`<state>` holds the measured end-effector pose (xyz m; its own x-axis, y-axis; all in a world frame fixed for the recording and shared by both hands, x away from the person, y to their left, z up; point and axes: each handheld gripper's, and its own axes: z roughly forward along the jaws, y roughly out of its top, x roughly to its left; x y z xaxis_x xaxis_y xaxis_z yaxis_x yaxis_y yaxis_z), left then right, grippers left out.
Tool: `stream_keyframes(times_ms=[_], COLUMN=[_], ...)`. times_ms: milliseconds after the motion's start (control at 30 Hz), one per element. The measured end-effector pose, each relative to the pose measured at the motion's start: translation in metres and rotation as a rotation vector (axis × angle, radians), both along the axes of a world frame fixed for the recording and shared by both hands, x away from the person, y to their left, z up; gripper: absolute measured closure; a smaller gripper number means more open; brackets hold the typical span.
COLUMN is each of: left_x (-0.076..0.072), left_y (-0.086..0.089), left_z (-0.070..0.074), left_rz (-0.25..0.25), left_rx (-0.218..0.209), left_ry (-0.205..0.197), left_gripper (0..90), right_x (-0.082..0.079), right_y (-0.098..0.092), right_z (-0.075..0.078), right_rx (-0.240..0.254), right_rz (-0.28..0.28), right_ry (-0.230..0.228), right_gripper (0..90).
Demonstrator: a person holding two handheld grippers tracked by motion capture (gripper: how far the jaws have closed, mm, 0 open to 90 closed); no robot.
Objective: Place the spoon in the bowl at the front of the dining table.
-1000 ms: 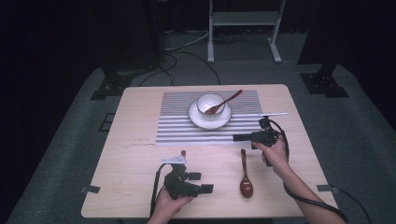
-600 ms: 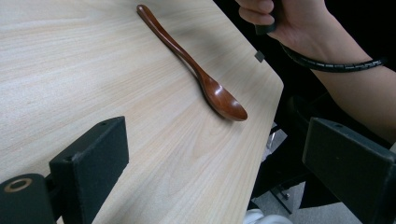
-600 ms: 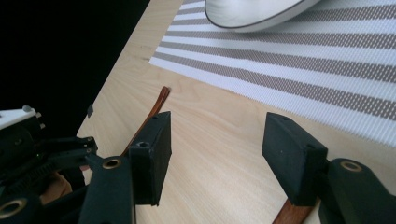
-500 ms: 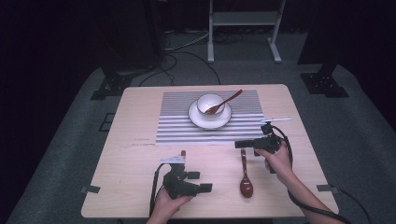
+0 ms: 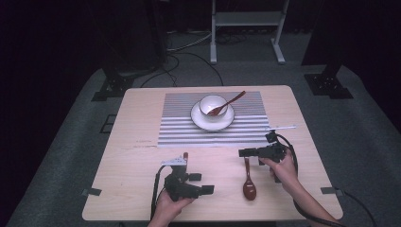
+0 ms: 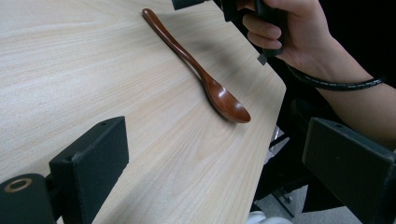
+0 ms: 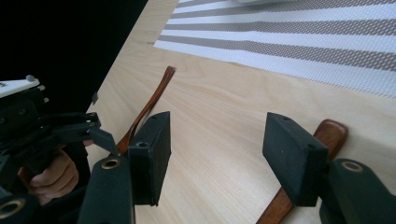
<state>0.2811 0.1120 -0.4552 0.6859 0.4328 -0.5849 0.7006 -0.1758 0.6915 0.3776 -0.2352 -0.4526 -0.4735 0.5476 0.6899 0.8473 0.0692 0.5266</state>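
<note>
A dark wooden spoon [image 5: 248,182] lies on the bare table, bowl end toward the person. My right gripper [image 5: 243,153] hovers at the spoon's handle tip, jaws pointing left. In the right gripper view its jaws [image 7: 219,130] stand open over bare wood, and the spoon handle [image 7: 332,131] shows just behind the right-hand jaw. My left gripper [image 5: 202,183] rests near the front edge, open, aimed at that spoon [image 6: 201,77]. A second, thinner spoon [image 7: 152,98] lies beside the left gripper [image 7: 46,130], its tip [image 5: 185,155] poking out.
A striped placemat [image 5: 179,127] covers the far half of the table [image 5: 137,156]. On it a white bowl [image 5: 208,102] sits on a saucer [image 5: 208,125] with a third wooden spoon [image 5: 231,100] leaning in it. Dark stands and cables lie on the floor beyond.
My right gripper has come a little toward the person, down to the spoon's handle end. The left gripper and all spoons have stayed put.
</note>
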Motion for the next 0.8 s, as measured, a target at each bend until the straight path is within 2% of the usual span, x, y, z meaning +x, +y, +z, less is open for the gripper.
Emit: stream_keyframes(times_ms=[100, 133, 433, 800], left_x=[0.000, 0.000, 0.000, 0.000], left_y=[0.000, 0.000, 0.001, 0.001], left_z=[0.000, 0.000, 0.001, 0.000], left_rz=[0.004, 0.005, 0.008, 0.010], left_rx=[-0.001, -0.001, -0.005, -0.004], left_ry=[0.002, 0.002, -0.003, -0.004], left_gripper=[5.9, 5.9, 5.8, 5.9], right_x=[-0.004, -0.007, -0.018, -0.033], right_y=[0.002, 0.003, 0.008, 0.004], right_z=[0.000, 0.000, 0.003, 0.001], right_rx=[-0.019, -0.007, -0.024, 0.004], right_rz=[0.007, 0.013, 0.035, 0.041], right_ry=[-0.017, -0.017, -0.056, -0.073], right_gripper=[40.3, 40.2, 40.0, 39.9])
